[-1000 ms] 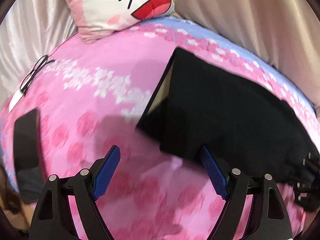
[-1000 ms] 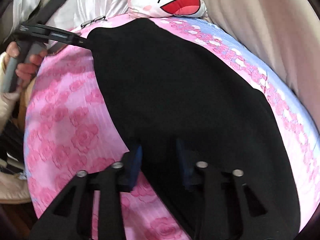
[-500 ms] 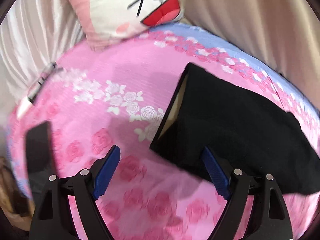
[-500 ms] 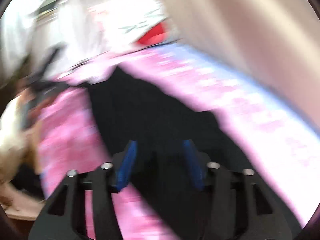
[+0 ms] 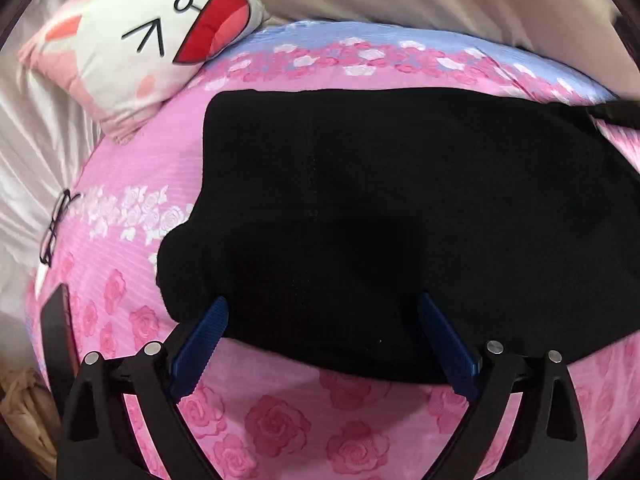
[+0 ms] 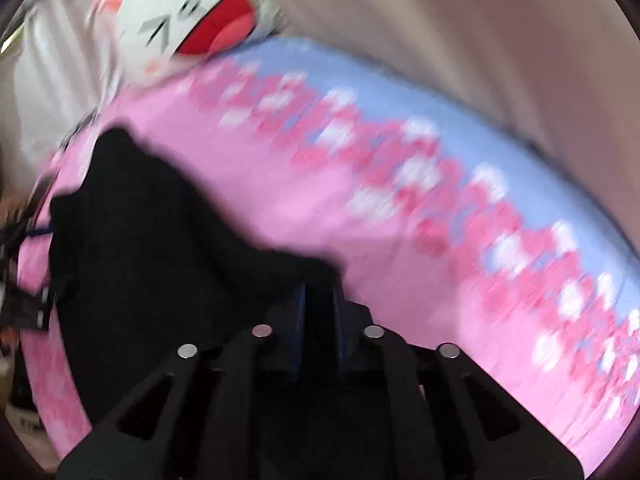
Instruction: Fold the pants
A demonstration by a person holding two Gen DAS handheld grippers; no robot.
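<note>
Black and slack, the pants (image 5: 380, 216) lie across the pink rose-print bedspread (image 5: 280, 420), filling the middle of the left wrist view from nine o'clock to three o'clock, with the cartoon-face pillow (image 5: 152, 36) up at eleven o'clock. The chief risk, as I judge it, is that the fabric slides or bunches while only one end is held: a pull from the right gripper (image 6: 318, 300) with the near edge loose could drag the whole garment askew and leave a crooked fold. The lump at the pants' nine o'clock corner may also get trapped under a layer. The left gripper (image 5: 320, 340) stands spread wide, its jaws having just opened further; the blue pads (image 5: 200, 344) straddle the near hem without pressing on it. The right gripper's jaws have just been closing and sit nearly together, pinching a fold of black cloth, though that view is blurred. Glasses (image 5: 56, 224) rest near nine o'clock, clear of the work.
</note>
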